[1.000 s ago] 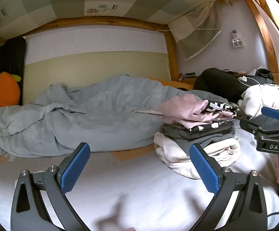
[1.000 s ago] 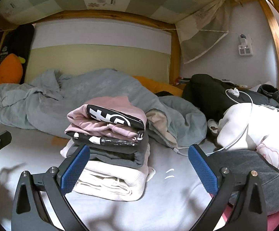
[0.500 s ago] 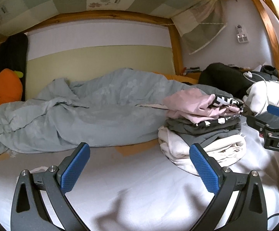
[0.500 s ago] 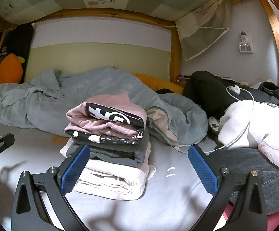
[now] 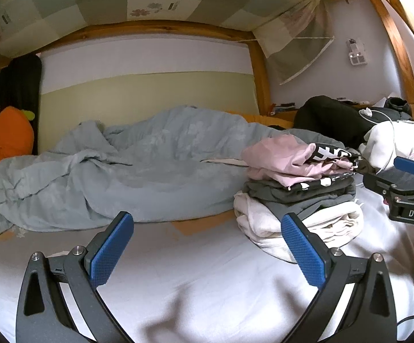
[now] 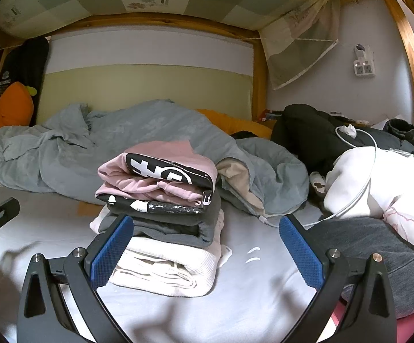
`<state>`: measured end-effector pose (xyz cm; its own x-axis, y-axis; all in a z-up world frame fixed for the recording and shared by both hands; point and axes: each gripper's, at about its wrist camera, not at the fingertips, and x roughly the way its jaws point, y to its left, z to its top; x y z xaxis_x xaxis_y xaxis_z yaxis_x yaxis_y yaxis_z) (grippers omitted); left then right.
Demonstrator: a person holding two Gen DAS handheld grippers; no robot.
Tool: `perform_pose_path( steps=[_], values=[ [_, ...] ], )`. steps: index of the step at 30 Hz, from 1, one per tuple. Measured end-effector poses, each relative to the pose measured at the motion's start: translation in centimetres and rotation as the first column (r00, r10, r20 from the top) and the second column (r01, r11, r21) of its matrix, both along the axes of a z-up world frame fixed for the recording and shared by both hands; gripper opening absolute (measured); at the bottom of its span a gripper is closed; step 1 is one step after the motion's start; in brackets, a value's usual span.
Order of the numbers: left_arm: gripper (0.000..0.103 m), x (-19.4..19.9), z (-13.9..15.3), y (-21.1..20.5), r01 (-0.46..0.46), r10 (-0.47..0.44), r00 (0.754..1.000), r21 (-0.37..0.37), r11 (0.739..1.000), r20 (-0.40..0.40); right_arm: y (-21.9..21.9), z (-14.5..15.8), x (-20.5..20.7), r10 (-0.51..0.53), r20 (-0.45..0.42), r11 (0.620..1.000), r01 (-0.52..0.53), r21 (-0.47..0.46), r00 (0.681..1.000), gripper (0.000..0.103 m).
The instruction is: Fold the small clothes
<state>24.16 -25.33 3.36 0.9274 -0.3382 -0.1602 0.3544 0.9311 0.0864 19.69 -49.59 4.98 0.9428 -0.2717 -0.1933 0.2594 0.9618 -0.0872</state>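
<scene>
A stack of folded clothes [image 6: 161,214] sits on the white bed sheet [image 6: 249,300]: a white knit piece at the bottom, grey pieces above it, a pink piece and a black piece with white print on top. It also shows in the left wrist view [image 5: 298,197]. My left gripper [image 5: 207,248] is open and empty over the bare sheet, left of the stack. My right gripper [image 6: 205,251] is open and empty, just in front of the stack. The right gripper also shows at the right edge of the left wrist view [image 5: 407,188].
A crumpled grey-blue duvet [image 5: 121,171] lies along the back of the bed. An orange carrot plush [image 5: 5,143] sits at the far left. A black garment [image 6: 315,140], a white garment with a cable [image 6: 378,183] and dark grey cloth [image 6: 378,248] lie at the right.
Both views have shifted slightly; the left gripper has turned so the stack sits further right and lower in its view. Both grippers stay open and empty.
</scene>
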Motion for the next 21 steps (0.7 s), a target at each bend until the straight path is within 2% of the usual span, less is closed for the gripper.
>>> perform_pose_path(
  steps=[6,12,21],
  values=[
    [0.102,0.06,-0.05,-0.13,0.0,0.0,1.0,0.003,1.0,-0.004,-0.08,0.01,0.01,0.001,0.003,1.0,-0.001,-0.002,1.0,0.102],
    [0.102,0.51,0.0,0.48,-0.001,0.0,1.0,-0.03,1.0,-0.029,-0.09,-0.03,0.01,0.002,0.002,1.0,-0.002,0.001,1.0,0.102],
    [0.102,0.67,-0.09,0.32,-0.005,0.004,0.999,-0.025,1.0,-0.041,-0.21,-0.16,0.04,0.01,0.0,1.0,-0.01,0.014,1.0,0.102]
  ],
)
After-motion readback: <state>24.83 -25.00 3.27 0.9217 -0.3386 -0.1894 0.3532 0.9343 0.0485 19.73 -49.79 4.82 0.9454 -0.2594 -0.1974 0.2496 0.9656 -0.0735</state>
